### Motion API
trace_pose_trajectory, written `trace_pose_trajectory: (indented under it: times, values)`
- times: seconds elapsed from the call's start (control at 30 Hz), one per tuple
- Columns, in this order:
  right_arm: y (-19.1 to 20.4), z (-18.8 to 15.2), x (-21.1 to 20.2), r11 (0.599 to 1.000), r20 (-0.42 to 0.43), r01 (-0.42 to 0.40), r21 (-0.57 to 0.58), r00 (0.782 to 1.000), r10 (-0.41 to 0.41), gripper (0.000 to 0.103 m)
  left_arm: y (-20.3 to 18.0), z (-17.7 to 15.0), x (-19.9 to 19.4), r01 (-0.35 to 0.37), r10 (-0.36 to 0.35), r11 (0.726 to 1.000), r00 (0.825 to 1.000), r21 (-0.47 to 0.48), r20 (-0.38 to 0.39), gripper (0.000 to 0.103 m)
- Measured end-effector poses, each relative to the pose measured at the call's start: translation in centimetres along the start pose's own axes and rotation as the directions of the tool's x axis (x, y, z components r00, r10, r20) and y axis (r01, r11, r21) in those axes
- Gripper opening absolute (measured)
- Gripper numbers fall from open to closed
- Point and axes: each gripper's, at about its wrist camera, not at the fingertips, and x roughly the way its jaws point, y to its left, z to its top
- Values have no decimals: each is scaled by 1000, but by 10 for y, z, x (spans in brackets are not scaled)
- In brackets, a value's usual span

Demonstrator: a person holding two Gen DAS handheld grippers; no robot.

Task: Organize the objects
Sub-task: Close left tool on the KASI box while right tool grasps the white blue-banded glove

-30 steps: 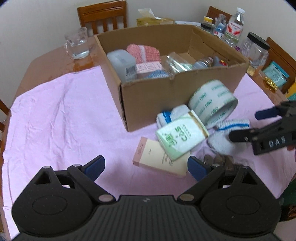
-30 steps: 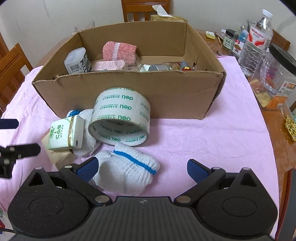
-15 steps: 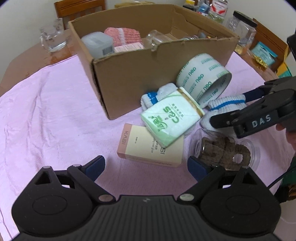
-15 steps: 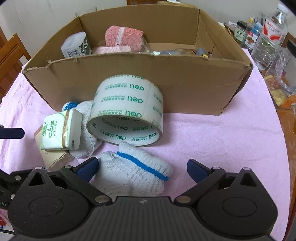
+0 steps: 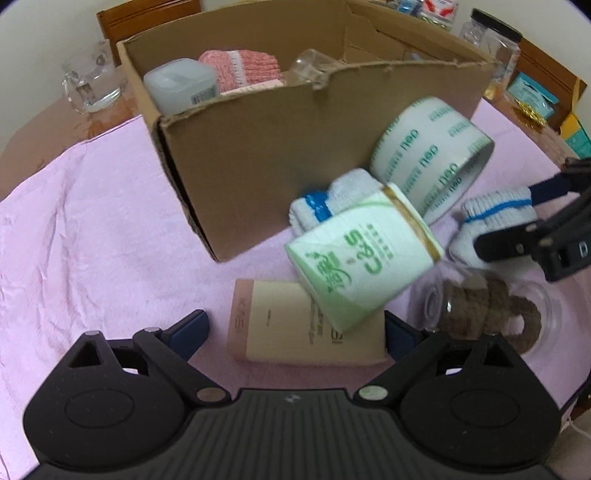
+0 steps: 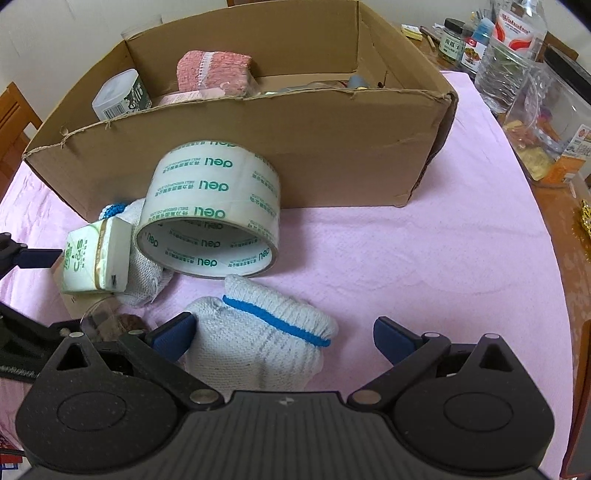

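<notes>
Left gripper (image 5: 293, 326) wide open, fingers either side of pink box (image 5: 306, 325), holds nothing | right gripper (image 6: 282, 334) open around white glove (image 6: 258, 339) | tissue pack (image 5: 360, 258) beside cardboard box (image 5: 277, 162) on bench.

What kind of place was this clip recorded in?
Most likely a home dining room. A wooden chair stands behind a wooden table spread with a pink cloth; a glass mug and a water bottle sit at the edges beside a cardboard box of household odds and ends.
</notes>
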Motion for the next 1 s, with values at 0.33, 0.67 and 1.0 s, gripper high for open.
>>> trace_pose_trajectory:
  times: [0.33, 0.67, 1.0]
  values:
    - [-7, 2, -3, 998, -4, 61, -7, 998, -61, 103, 39, -12, -8, -97, 97, 979, 995, -179, -10, 97]
    - [7, 4, 8, 999, -30, 32, -24, 999, -33, 103, 31, -7, -4, -90, 93, 983, 996, -159, 14, 97]
    - [-4, -2, 18, 995, -45, 98, -17, 994, -99, 103, 32, -12, -6, -92, 97, 988, 995, -126, 34, 90]
